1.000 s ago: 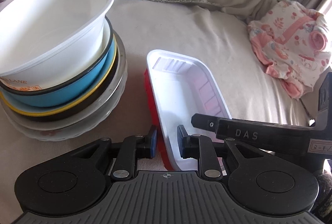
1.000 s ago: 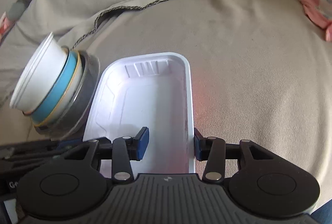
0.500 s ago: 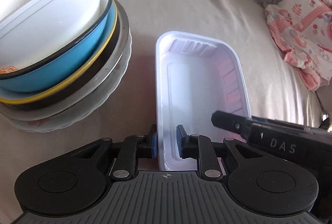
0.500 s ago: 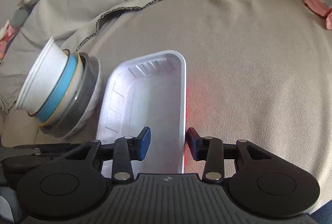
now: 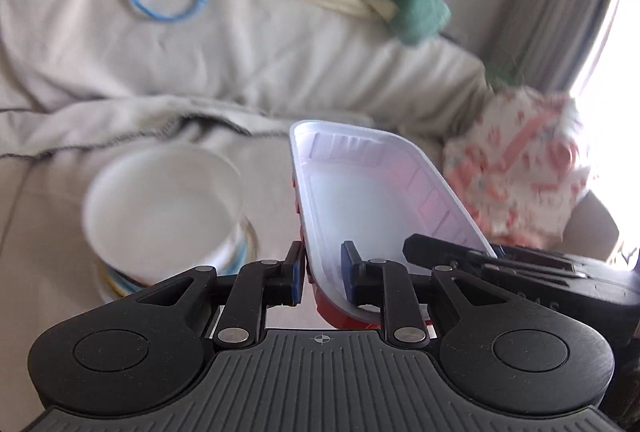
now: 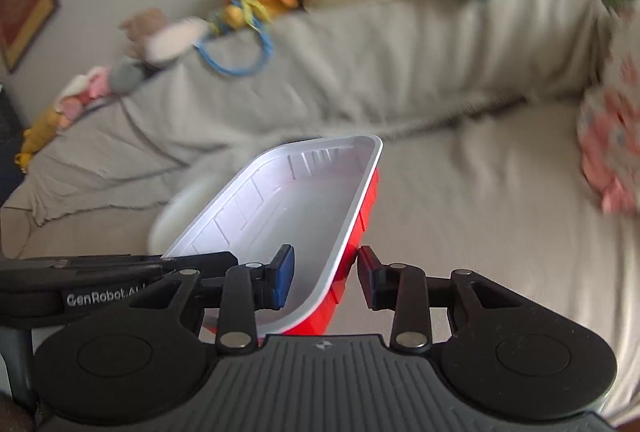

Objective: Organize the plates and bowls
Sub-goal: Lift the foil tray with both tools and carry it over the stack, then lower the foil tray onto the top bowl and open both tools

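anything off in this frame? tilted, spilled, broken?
The tray is tilted, one long rim higher, held off the sofa by the left claw and right claw on opposite rims. Left claw's jaws are opening. No spill or damage visible.

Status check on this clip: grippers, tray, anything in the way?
Left gripper jaws opening, left wall of tray between them. Right gripper astride its right wall; grip unclear. Tray airborne, tilted. Bowl stack below left; path clear.
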Available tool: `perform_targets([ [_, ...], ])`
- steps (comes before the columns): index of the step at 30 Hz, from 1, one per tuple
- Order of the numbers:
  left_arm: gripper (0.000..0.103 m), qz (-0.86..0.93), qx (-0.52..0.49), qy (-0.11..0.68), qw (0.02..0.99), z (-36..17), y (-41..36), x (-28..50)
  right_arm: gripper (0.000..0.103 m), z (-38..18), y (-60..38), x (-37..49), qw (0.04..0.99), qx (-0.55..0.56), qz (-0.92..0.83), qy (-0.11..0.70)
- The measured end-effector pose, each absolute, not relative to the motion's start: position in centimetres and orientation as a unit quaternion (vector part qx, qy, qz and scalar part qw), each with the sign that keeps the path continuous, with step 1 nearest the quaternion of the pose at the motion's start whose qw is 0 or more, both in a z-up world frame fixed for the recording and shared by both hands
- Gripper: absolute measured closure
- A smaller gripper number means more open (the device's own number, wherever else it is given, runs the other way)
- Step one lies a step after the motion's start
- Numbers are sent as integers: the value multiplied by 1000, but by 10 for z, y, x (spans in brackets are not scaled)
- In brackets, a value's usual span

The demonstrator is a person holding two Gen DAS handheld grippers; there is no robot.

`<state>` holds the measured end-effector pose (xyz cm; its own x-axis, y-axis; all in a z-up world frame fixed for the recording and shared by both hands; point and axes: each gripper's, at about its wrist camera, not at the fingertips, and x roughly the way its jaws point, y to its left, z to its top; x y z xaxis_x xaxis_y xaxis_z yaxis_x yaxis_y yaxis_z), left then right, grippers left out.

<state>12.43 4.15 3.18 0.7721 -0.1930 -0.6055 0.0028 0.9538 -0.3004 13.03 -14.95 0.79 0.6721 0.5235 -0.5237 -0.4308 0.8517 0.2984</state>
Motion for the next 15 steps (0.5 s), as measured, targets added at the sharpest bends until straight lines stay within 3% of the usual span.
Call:
perform_targets([
  [8,81,46,-204,330,920,30,148,147,68,11,-40,173,888,23,337,311],
  [15,82,25,-234,373,898,-7,166,174,69,-27,-16,201,881,9,304,362],
])
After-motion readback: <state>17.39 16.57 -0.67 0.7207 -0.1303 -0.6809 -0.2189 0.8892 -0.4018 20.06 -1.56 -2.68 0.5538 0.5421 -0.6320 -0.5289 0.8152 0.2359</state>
